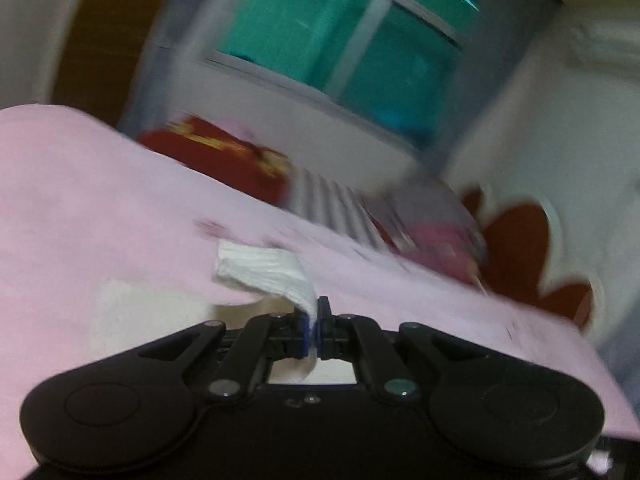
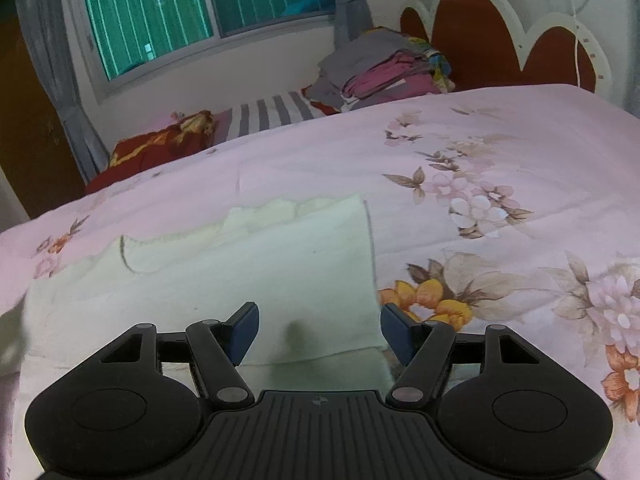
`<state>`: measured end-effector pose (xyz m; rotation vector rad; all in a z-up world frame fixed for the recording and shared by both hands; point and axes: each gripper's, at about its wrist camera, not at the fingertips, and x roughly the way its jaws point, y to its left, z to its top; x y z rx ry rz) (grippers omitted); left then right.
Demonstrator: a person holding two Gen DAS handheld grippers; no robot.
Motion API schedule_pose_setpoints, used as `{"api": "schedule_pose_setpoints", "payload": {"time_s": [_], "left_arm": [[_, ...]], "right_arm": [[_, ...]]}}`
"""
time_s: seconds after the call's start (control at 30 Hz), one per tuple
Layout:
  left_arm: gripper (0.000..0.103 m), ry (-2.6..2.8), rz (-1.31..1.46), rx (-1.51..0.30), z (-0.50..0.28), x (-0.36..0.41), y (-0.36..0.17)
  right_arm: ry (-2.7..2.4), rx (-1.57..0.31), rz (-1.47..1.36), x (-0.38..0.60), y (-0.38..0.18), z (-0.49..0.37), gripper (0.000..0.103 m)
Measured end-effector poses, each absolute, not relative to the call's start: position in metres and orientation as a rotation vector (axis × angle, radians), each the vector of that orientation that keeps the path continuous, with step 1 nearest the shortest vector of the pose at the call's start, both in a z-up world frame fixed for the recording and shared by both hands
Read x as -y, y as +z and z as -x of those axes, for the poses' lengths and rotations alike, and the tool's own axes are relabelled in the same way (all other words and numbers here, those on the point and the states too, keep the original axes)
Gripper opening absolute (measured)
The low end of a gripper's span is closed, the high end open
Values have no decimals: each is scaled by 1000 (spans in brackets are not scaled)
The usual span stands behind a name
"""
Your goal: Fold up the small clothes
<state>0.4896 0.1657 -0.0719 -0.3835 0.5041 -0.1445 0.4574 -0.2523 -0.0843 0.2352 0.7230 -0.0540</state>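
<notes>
A small white garment [image 2: 256,268] lies flat on the pink floral bedspread [image 2: 500,152], just in front of my right gripper [image 2: 320,330], which is open and empty with its blue pads either side of the cloth's near right corner. In the left wrist view, which is blurred, my left gripper [image 1: 318,320] is shut on a white ribbed cloth edge [image 1: 264,268] and holds it lifted above the bedspread [image 1: 100,208]. More white cloth [image 1: 152,320] lies below it.
A pile of folded clothes [image 2: 384,72] sits at the far side near the red and white headboard [image 2: 500,32]. A red cushion [image 2: 160,144] and a striped cloth [image 2: 272,114] lie by the window wall [image 2: 208,64].
</notes>
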Motion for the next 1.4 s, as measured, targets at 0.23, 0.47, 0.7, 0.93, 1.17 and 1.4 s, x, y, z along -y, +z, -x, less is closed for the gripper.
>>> {"api": "schedule_pose_setpoints", "payload": {"time_s": [0.23, 0.47, 0.7, 0.93, 1.17, 1.4], "left_arm": [[3, -304, 93, -667, -497, -25, -99], [31, -445, -36, -761, -512, 66, -130], [74, -536, -26, -697, -488, 67, -124], [72, -183, -22, -656, -437, -72, -113], [56, -52, 95, -780, -436, -162, -139], [52, -84, 89, -768, -461, -158, -146]], "right_arm": [[-75, -702, -282, 284, -77, -446, 68], [-109, -696, -307, 316, -73, -427, 68], [-46, -707, -384, 328, -67, -418, 68], [105, -722, -448, 283, -74, -450, 67], [153, -829, -476, 235, -105, -491, 41], [183, -851, -344, 203, -103, -509, 8]]}}
